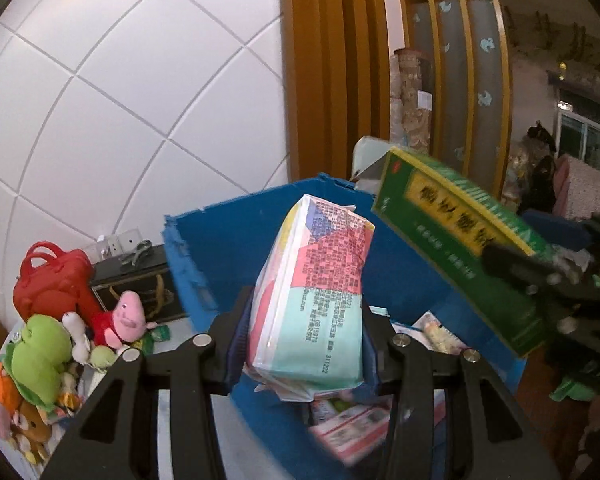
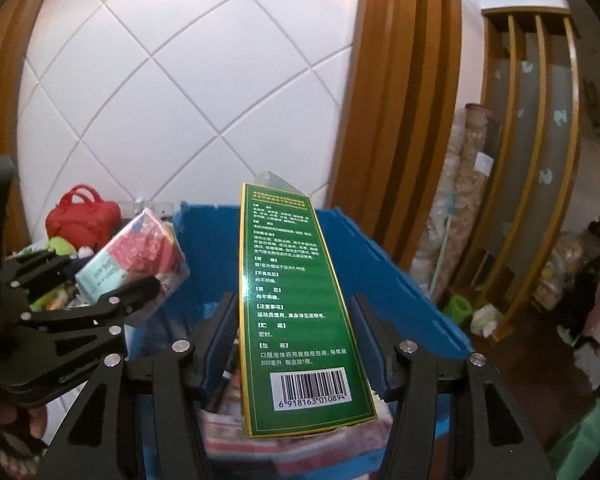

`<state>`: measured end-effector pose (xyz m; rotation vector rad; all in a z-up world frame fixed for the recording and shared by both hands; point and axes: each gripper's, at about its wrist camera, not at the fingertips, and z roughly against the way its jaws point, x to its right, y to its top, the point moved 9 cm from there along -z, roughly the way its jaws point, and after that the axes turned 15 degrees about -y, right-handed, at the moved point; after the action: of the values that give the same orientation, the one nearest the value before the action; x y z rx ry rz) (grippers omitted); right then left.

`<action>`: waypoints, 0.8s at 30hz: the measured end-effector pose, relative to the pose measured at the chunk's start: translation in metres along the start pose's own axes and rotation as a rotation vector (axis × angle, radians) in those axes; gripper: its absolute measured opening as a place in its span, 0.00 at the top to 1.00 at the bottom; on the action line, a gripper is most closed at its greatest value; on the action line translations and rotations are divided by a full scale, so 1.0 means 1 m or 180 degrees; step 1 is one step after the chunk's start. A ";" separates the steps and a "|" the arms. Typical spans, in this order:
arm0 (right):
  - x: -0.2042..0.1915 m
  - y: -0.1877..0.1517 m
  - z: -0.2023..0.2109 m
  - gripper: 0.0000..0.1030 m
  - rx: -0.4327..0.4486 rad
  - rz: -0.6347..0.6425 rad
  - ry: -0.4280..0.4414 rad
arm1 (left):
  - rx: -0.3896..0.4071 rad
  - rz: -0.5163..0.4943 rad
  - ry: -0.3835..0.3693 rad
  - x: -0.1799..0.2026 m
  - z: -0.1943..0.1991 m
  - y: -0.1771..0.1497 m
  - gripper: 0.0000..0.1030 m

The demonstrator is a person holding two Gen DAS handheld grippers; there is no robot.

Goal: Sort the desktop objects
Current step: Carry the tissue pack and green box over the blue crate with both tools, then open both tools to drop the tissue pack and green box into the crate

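Green box's (image 2: 300,312) barcode only in right view, right gripper (image 2: 300,344) clamping it; left gripper (image 1: 304,320) clamping tissue pack (image 1: 312,292).

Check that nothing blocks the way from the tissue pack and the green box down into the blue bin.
Nothing visible does. The tissue pack and green box hang over the open blue bin; only loose packets lie on its floor.

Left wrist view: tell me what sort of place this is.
Probably a lived-in home, a room corner used for storage. A white tiled wall and wooden door frame stand behind a pile of plush toys, a red bag and a blue crate.
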<state>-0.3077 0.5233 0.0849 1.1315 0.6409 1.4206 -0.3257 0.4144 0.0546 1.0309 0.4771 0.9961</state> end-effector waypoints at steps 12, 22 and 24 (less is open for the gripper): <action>0.052 -0.050 -0.097 0.46 -0.0205 0.0418 0.0230 | -0.0407 0.0204 0.0436 0.057 -0.050 -0.023 0.56; 0.060 -0.066 -0.134 0.46 -0.0316 0.0613 0.0105 | -0.0506 0.0369 0.0596 0.053 -0.066 -0.029 0.56; 0.060 -0.067 -0.137 0.49 -0.0338 0.0620 0.0110 | -0.0542 0.0395 0.0606 0.052 -0.070 -0.030 0.55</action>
<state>-0.3943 0.6242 -0.0107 1.1106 0.4832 1.6236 -0.3375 0.4883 0.0012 0.8245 0.4792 1.2313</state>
